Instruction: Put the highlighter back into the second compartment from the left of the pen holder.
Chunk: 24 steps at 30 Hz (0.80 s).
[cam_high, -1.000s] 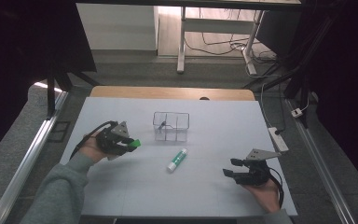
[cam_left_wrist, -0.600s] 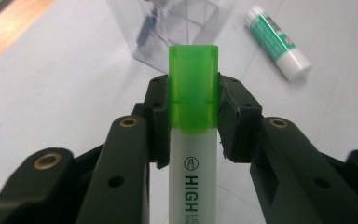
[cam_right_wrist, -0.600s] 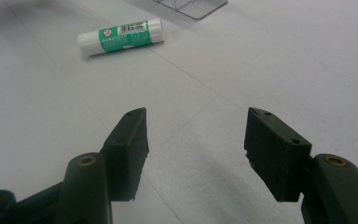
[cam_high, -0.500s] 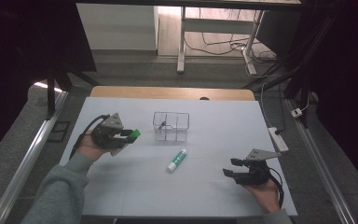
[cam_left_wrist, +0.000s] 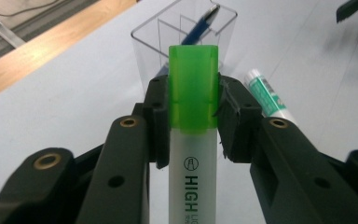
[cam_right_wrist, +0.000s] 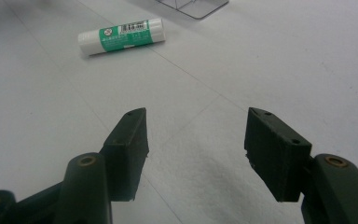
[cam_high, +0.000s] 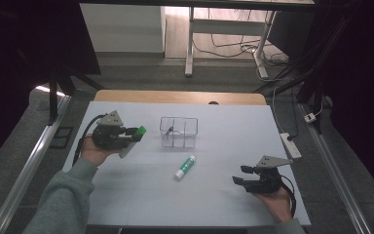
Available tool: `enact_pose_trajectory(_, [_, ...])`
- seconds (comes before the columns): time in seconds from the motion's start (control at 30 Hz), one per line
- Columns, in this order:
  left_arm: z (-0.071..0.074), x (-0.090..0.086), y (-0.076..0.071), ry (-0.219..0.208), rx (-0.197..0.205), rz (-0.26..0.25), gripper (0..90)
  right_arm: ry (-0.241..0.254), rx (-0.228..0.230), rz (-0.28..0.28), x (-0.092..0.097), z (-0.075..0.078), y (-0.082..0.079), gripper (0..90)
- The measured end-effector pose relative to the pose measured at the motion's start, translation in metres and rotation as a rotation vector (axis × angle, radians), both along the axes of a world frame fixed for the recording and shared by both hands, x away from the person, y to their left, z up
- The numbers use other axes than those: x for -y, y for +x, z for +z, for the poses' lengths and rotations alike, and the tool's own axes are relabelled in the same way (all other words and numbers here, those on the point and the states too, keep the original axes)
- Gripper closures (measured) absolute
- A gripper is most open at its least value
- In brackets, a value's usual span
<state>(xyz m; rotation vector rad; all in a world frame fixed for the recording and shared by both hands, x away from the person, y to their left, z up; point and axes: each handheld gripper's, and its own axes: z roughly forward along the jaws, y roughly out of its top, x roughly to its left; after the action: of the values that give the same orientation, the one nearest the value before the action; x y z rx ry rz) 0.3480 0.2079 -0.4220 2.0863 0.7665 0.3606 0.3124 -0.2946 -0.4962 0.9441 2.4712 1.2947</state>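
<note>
Left hand-held gripper (cam_high: 135, 136) is clasping green-capped highlighter (cam_left_wrist: 193, 121) left of clear organizer (cam_high: 178, 131), needing an upright, centred lowering into a free compartment; right hand-held gripper (cam_high: 241, 175) is resting released.

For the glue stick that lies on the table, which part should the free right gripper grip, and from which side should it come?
Probably the middle of its barrel, from above. The glue stick lies flat on the table, apart from the clear organizer, so nothing blocks either long side. The right gripper is open and empty; its fingers should straddle the round body across its length, as the ends may roll out.
</note>
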Motion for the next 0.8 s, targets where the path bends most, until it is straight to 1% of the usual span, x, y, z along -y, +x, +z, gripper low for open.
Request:
enact_pose_trajectory(0.2, [0.008, 0.002, 0.000, -0.059, 0.026, 0.007, 66.7, 0.002, 0.006, -0.008, 0.002, 0.001, 0.000, 39.8])
enact_pose_trajectory(0.4, [0.012, 0.005, 0.002, -0.094, 0.040, 0.019, 66.7, 0.003, 0.019, -0.011, 0.003, 0.001, 0.000, 39.8])
enact_pose_trajectory(0.53, [0.019, 0.008, 0.004, -0.098, 0.053, 0.028, 66.7, 0.003, 0.020, -0.013, 0.002, 0.001, 0.000, 39.8])
enact_pose_trajectory(0.8, [0.034, 0.018, 0.009, -0.119, 0.083, 0.026, 66.7, 0.002, 0.019, -0.013, 0.003, 0.001, 0.000, 39.9])
